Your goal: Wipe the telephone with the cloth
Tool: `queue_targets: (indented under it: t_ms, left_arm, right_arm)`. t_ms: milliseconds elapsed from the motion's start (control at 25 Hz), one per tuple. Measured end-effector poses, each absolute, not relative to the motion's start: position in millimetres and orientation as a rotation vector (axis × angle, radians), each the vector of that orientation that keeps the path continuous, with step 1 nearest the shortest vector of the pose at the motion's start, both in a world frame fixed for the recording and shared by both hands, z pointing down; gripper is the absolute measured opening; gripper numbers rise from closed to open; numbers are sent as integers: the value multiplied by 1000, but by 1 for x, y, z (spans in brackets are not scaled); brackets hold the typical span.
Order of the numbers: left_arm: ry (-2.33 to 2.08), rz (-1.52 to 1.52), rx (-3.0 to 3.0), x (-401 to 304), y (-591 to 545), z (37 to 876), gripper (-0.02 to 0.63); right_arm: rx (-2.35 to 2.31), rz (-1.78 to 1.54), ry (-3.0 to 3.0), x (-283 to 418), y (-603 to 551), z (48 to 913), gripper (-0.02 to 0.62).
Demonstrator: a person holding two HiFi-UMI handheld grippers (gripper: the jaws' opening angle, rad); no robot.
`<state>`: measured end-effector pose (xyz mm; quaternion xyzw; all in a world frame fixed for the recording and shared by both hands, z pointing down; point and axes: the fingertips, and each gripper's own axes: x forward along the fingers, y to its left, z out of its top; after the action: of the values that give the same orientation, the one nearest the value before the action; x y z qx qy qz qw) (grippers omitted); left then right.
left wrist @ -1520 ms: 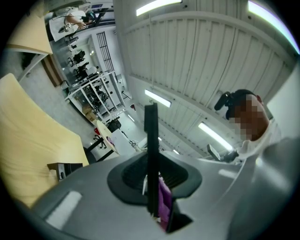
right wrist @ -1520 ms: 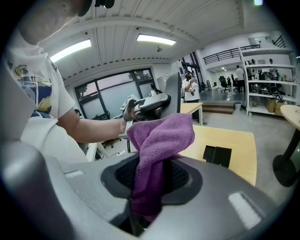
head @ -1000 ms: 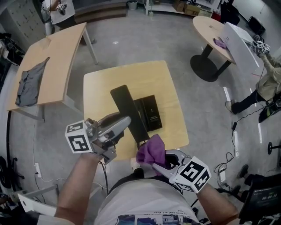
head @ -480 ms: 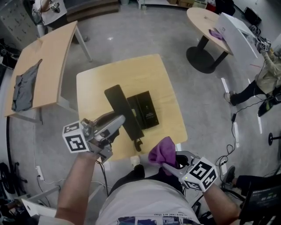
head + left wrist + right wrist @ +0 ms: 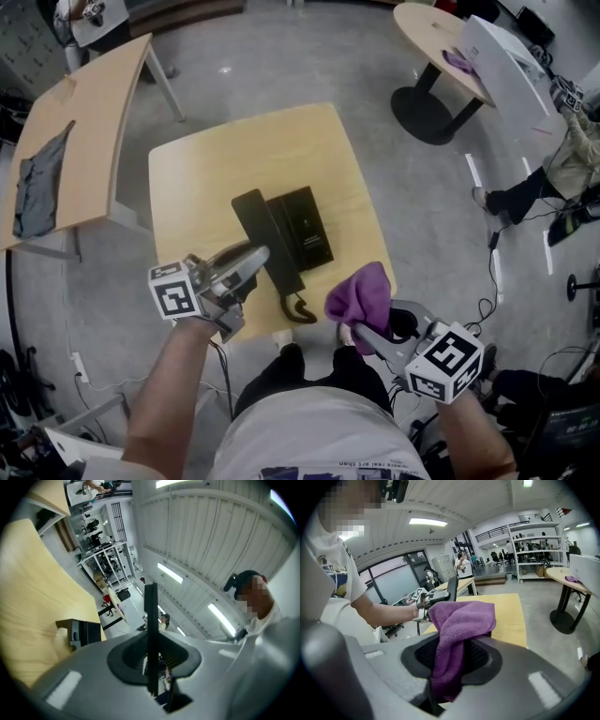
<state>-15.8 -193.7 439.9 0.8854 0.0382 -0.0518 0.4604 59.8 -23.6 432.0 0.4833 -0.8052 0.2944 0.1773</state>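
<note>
**Holding handset clamped, cloth not yet on it**

Left tongs (image 5: 255,261): partway closed and clamped on the handset (image 5: 255,220). In the left gripper view the handset shows edge-on, a thin dark slab pinched between the jaws. The grip sits toward its near end. Judged purpose: to pin or raise the handset so it cannot slide under the wipe. Whether it is lifted clear of the bench (image 5: 216,159) cannot be told.

Right tongs (image 5: 358,326): clamped on the cloth (image 5: 362,292). The purple cloth is bunched, with a fold standing out past the jaw tips. That likely gives a soft pad to wipe with instead of bare jaws. It hangs off the near right corner of the bench, near the base (image 5: 307,228) but apart from it.

Placement: both parts lie about mid-bench, toward the person's edge. The base lies flat just right of the handset. From above, the two touch or overlap along one side.

Axes: the handset's long axis runs diagonally, far-left to near-right. Its near end points at the person, and the cord (image 5: 298,311) curls off it at the bench edge. The base's long axis is close to the same line, slightly less slanted.

Judgement: the wipe has not begun. The next move calls for bringing the cloth leftward onto the handset.
</note>
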Motion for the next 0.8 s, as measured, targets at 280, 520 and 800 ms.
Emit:
queue_targets:
  t_ms: [280, 520, 800]
  left_arm:
    - [75, -90, 2113, -4, -196, 487, 82]
    - [63, -60, 2060, 5, -197, 524, 83]
    - [52, 20, 2033, 11, -199, 563, 81]
  right_arm:
    - [1411, 806, -2260, 72, -35, 422, 114]
    - [1431, 833, -2250, 69, -43, 421, 114]
    - [1393, 870, -2235, 64, -44, 425, 114]
